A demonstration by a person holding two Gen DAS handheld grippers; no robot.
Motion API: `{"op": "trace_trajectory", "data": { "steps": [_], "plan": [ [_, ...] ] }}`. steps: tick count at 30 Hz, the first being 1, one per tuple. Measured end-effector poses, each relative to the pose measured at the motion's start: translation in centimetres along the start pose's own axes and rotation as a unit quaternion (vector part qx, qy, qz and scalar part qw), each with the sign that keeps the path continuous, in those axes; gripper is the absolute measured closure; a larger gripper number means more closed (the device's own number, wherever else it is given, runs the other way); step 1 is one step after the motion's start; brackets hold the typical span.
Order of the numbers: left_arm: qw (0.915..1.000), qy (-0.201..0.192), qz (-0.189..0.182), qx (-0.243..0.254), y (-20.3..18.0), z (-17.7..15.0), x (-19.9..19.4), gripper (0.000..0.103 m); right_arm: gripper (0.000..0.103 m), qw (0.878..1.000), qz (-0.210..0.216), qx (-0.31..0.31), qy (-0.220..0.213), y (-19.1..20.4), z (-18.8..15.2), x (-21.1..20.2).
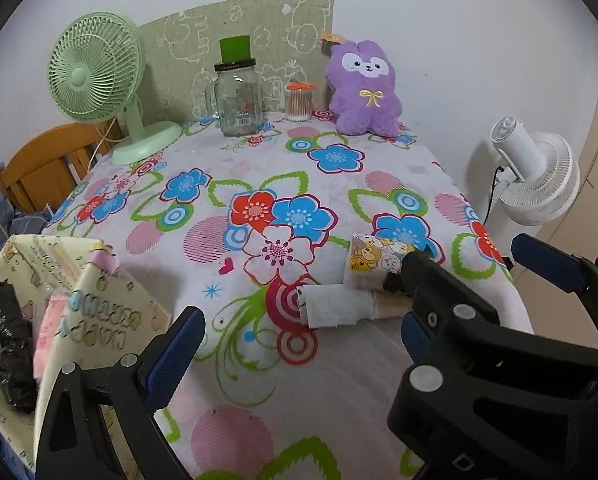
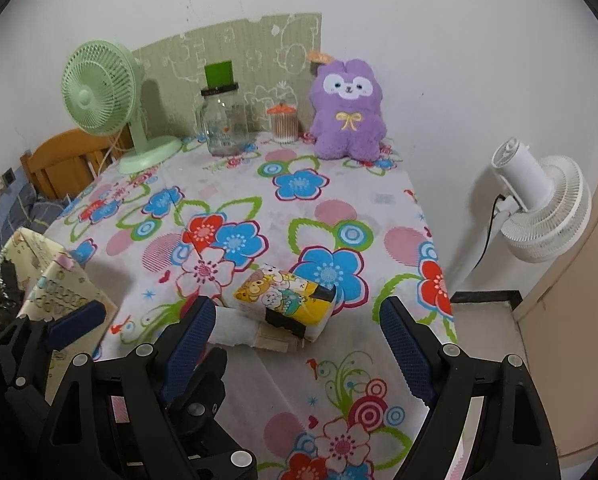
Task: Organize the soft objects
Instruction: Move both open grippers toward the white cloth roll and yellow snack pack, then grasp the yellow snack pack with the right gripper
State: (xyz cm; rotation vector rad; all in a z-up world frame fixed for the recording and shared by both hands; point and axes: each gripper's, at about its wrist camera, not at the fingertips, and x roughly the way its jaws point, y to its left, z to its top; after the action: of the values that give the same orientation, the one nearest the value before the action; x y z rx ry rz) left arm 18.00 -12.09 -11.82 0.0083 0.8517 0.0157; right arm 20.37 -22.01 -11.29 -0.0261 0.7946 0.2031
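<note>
My right gripper [image 2: 299,332] and left gripper [image 1: 303,344] gape empty; the tissue pack [image 2: 287,296] near the table's [image 2: 339,380] front edge looks light and squashy, so I'd pinch its long sides.

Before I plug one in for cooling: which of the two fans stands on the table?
The green fan, at the table's back left corner. The white fan stands off the table, on the floor side.

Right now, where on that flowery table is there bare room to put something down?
The wide middle of the floral tablecloth is free, between the back row and the cartoon-print tissue pack. Crowded spots: the back edge, with the green desk fan, glass jar and purple plush toy, and the near edge around the pack.
</note>
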Motion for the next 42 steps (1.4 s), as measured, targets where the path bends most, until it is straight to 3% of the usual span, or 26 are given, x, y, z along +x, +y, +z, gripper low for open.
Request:
{"op": "trace_trajectory", "data": {
  "steps": [15, 29, 33, 42],
  "plan": [
    [0.9989, 0.047, 0.004, -0.007, 0.5, 0.2, 4.5, 0.003, 0.016, 0.999, 0.032, -0.007, 0.035, 0.1, 0.2, 5.5],
    [0.9973, 0.074, -0.005, 0.002, 0.2, -0.1, 6.6, 0.003, 0.017, 0.997, 0.031, -0.016, 0.064, 0.2, -0.3, 8.7],
    [0.9972, 0.075, -0.004, 0.005, 0.1, -0.2, 6.6, 0.003, 0.034, 0.998, 0.023, -0.025, 0.058, 0.1, -0.3, 8.6],
    [0.9975, 0.068, -0.001, 0.021, -0.4, -0.4, 6.2, 0.003, 0.047, 0.998, 0.027, -0.026, 0.055, -0.1, -0.6, 8.0]
  ]
}}
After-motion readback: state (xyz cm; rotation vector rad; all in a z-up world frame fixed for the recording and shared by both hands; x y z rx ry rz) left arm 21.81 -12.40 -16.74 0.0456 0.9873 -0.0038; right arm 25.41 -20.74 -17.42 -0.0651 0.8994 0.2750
